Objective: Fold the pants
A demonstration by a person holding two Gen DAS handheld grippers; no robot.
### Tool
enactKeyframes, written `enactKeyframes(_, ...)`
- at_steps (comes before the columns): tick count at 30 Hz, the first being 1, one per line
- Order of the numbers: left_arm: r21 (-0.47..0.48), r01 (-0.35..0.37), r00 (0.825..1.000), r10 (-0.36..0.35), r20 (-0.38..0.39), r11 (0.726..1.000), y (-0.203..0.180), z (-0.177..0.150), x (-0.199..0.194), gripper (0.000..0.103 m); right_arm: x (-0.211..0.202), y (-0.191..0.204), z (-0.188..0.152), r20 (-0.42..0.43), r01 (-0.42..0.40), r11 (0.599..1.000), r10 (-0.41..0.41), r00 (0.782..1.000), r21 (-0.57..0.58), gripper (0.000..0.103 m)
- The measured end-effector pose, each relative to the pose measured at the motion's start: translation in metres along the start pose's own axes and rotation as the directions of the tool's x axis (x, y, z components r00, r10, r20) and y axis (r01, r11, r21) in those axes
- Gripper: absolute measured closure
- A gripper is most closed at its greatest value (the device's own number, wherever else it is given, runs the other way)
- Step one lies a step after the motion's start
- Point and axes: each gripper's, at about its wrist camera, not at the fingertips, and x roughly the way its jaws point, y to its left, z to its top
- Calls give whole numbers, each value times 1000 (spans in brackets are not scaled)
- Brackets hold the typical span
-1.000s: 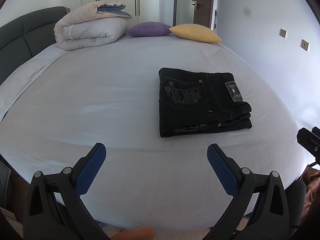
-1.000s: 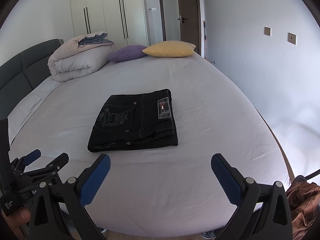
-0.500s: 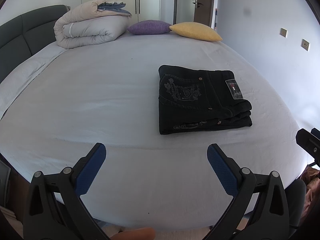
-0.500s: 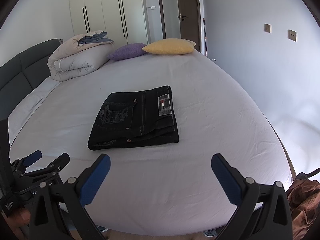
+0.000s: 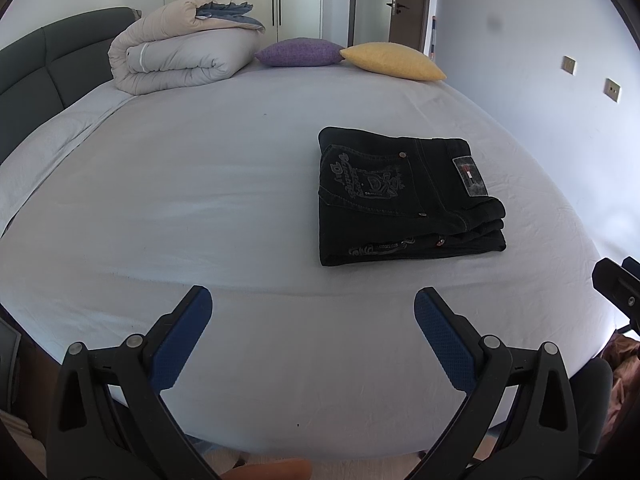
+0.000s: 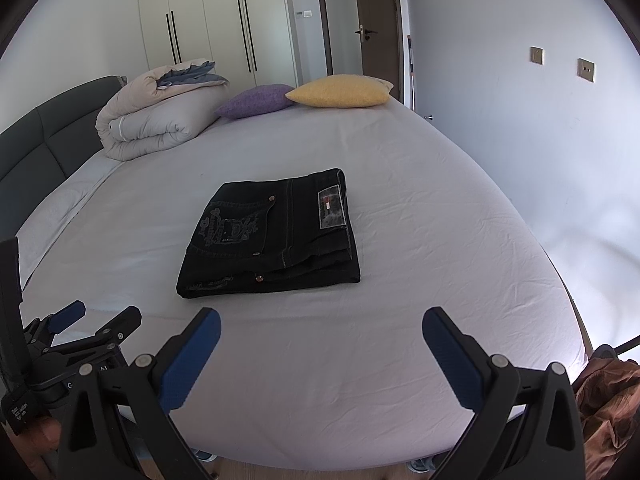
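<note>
Black pants (image 5: pixel 404 196) lie folded into a compact rectangle on the white bed (image 5: pixel 180 200), with an embroidered back pocket and a label patch on top. In the right wrist view the pants (image 6: pixel 272 236) sit just ahead of centre. My left gripper (image 5: pixel 312 308) is open over the bed's near edge, well short of the pants and to their left. My right gripper (image 6: pixel 320 324) is open too, empty, in front of the pants. The left gripper (image 6: pixel 80 320) shows at the lower left of the right wrist view.
A rolled duvet (image 5: pixel 180 60), a purple pillow (image 5: pixel 300 52) and a yellow pillow (image 5: pixel 392 62) lie at the far end by the dark headboard (image 5: pixel 48 64). A wall (image 6: pixel 540 140) runs along the right side. Brown cloth (image 6: pixel 604 392) lies off the bed's right corner.
Both cameras have drawn back and tilted slightly; the pants lie unmoved and both grippers stay open.
</note>
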Motion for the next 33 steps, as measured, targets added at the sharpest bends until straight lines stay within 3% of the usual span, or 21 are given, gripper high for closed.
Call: enactKeyframes(33, 12, 9, 1000, -9, -8, 1000, -3, -5, 5, 0, -1, 8, -11, -12, -14, 1000, 14, 1000, -2, 0)
